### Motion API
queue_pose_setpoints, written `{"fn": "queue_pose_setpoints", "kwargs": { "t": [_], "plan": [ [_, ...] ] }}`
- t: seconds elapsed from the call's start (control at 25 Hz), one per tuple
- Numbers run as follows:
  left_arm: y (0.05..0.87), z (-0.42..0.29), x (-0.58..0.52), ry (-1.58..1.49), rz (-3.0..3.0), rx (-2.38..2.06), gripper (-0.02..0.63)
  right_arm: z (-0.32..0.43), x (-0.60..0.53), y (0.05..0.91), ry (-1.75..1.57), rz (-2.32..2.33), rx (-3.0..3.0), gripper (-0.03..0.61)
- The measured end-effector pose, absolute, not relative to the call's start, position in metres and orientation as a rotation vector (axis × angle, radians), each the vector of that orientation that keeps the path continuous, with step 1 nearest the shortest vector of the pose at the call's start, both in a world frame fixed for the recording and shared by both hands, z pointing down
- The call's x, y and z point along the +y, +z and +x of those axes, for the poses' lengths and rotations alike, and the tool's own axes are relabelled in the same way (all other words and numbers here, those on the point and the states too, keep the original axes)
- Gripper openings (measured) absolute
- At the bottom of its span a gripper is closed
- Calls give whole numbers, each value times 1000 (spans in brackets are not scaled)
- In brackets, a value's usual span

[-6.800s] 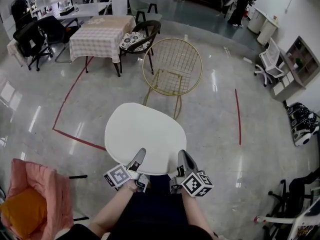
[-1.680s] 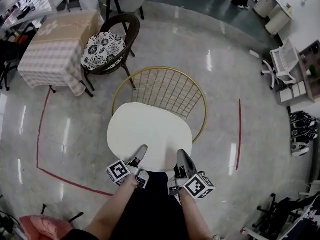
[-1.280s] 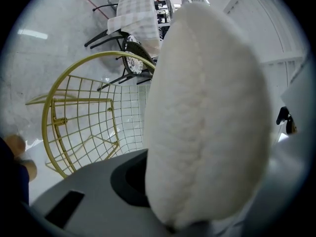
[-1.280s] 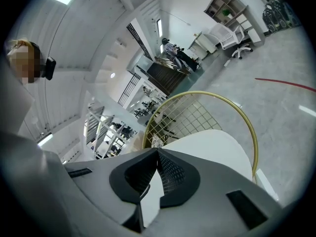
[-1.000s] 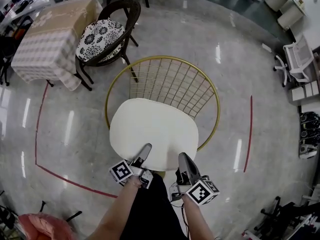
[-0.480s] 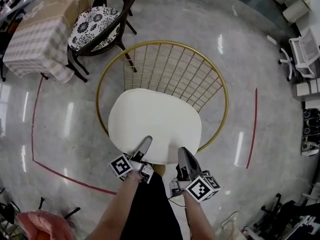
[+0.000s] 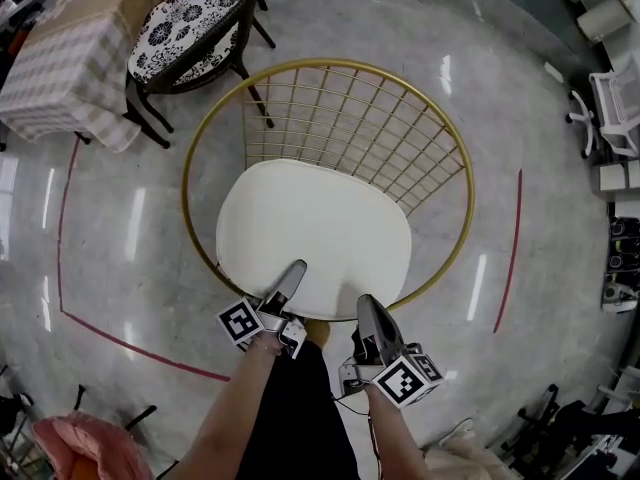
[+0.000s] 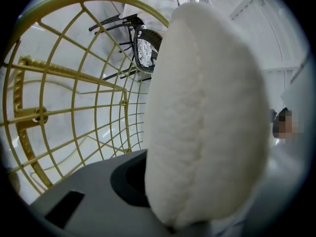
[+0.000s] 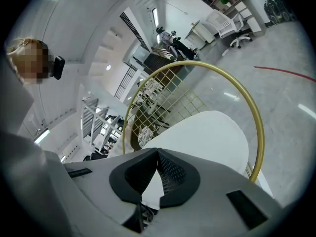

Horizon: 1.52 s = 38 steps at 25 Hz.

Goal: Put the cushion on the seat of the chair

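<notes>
1. White cushion [image 7: 315, 228], head view: it lies on the far side of both grippers, over the seat and inside the ring of the gold wire chair [image 7: 330, 66]. Long axis runs left-right. The left gripper [image 7: 296, 272] and right gripper [image 7: 366, 306] both hold its near edge, the left reaching slightly further in. The seat is hidden beneath, so I can't tell if the cushion touches it.
2. Left gripper view: jaws pinch the thick edge of the cushion. The plump, fuzzy pad fills the right half, with the wire back to the left.
3. Right gripper view: jaws nearly together on a thin sliver of white edge. The cushion spreads away ahead, smooth with a rounded outline, and the gold rim curves round its far and right sides.
4. Judgement: the next move looks like straight down, then release. Keep the far edge clear of the wire back.
</notes>
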<state>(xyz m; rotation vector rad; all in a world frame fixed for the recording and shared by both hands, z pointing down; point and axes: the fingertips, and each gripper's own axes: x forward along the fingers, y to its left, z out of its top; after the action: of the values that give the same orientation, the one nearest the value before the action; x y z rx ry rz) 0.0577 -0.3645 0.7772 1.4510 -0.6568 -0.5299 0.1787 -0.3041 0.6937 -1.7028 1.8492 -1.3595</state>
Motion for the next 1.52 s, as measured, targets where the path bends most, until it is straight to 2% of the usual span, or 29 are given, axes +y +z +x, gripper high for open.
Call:
{"fn": "queue_pose_setpoints", "kwargs": {
  "t": [0.52,0.72,1.0,1.04,1.08,1.12,1.16,1.32,1.52],
  "plan": [
    [820,46,-362,-339,1352,-785,87,173,-316,695,-1366,-1659,1858,-12],
    [823,49,-365,-388,1266,-780,106,175,-316,696,-1371,-1675,1836,-12],
    [832,45,-356,-307,1152,-882,260,178,-314,685,-1347,-1678,1826,-12],
    [832,46,-353,-277,1138,-904,299,180,-313,681,-1339,-1673,1826,-12],
    [833,46,-350,-236,1125,-930,356,180,-312,678,-1331,-1668,1826,-12],
    [835,44,-348,-187,1113,-959,440,178,-314,676,-1324,-1662,1825,-12],
    [838,40,-347,-135,1105,-990,485,175,-316,676,-1319,-1657,1824,-12],
    [847,22,-341,11,1059,-1105,506,164,-321,673,-1311,-1634,1822,-12],
    [847,14,-330,37,1040,-1129,506,161,-312,671,-1322,-1628,1815,-12]
  ]
}}
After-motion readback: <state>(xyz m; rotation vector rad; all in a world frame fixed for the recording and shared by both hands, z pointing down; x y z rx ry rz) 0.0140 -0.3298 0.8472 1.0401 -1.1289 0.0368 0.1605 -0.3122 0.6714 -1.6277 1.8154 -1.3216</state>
